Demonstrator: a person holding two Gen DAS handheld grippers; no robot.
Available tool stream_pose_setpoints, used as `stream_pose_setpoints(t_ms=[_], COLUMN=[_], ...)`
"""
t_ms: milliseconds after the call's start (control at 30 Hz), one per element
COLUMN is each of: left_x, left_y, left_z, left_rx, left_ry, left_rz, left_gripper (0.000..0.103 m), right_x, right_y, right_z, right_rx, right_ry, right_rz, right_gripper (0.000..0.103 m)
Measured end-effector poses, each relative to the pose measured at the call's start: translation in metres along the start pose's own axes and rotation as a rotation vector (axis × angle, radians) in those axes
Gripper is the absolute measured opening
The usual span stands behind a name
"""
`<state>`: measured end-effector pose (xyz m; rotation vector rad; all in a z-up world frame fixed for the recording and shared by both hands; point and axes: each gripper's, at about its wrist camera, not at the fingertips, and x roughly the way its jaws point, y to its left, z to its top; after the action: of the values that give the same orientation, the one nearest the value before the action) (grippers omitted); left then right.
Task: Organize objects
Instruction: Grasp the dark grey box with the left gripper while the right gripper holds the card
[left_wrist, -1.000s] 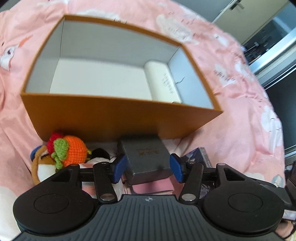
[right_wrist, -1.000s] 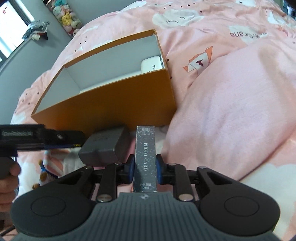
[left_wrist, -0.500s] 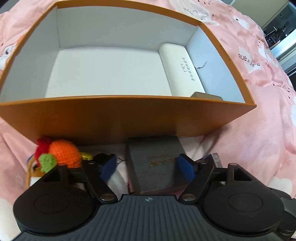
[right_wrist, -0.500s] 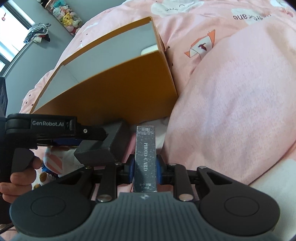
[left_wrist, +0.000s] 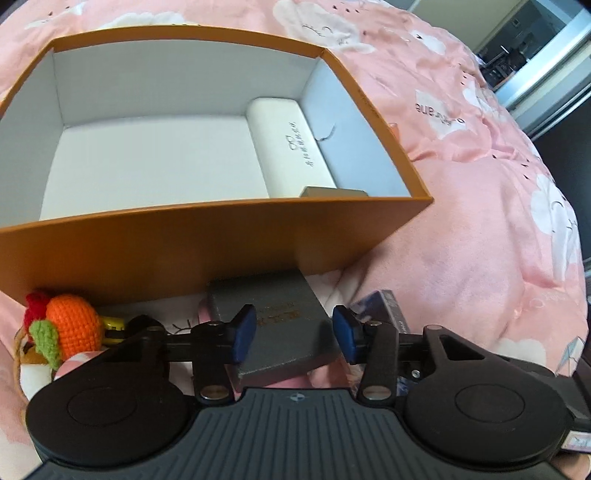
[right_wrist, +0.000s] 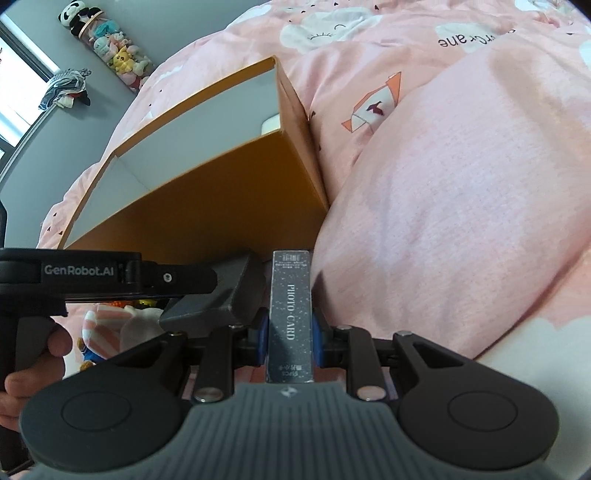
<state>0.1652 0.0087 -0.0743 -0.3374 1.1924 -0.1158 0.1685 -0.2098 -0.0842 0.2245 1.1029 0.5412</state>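
Note:
An open orange box (left_wrist: 207, 243) with a white inside lies on the pink bedspread; it also shows in the right wrist view (right_wrist: 229, 206). A white case (left_wrist: 291, 151) lies inside it at the right. My left gripper (left_wrist: 293, 328) is shut on a flat grey box (left_wrist: 273, 325), held in front of the orange box's near wall; the grey box also shows in the right wrist view (right_wrist: 218, 295). My right gripper (right_wrist: 288, 339) is shut on a slim dark "PHOTO CARD" box (right_wrist: 290, 314), held upright beside the grey box.
A crocheted orange toy (left_wrist: 70, 328) and other small toys lie left of the left gripper, against the orange box. The left gripper's body (right_wrist: 92, 275) reaches in from the left of the right wrist view. A raised pink duvet fold (right_wrist: 461, 221) lies right.
The left gripper has closed onto the grey box and lifted it, so the view looks deeper into the orange box. The right gripper has moved closer to the box, still holding the photo card box.

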Motion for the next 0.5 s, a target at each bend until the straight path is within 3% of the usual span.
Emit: stream_pose_setpoints(t_ms=[67, 133, 333, 500], left_x=[-0.002, 0.001, 0.023, 0.038], left_y=[0.001, 0.001, 0.015, 0.010], left_z=[-0.001, -0.001, 0.004, 0.003], left_rx=[0.008, 0.021, -0.086, -0.081], left_ry=[-0.010, 0.004, 0.098, 0.116], left_rz=[0.059, 0.124, 0.001, -0.018], left_gripper=[0.066, 0.068, 0.079, 0.084], right_x=[-0.001, 0.000, 0.002, -0.001], right_y=[0.000, -0.001, -0.003, -0.006], right_z=[-0.001, -0.002, -0.001, 0.000], right_rx=[-0.004, -0.005, 0.005, 0.010], right_ry=[-0.004, -0.004, 0.001, -0.016], right_rz=[-0.008, -0.008, 0.015, -0.012], right_gripper=[0.024, 0.024, 0.024, 0.024])
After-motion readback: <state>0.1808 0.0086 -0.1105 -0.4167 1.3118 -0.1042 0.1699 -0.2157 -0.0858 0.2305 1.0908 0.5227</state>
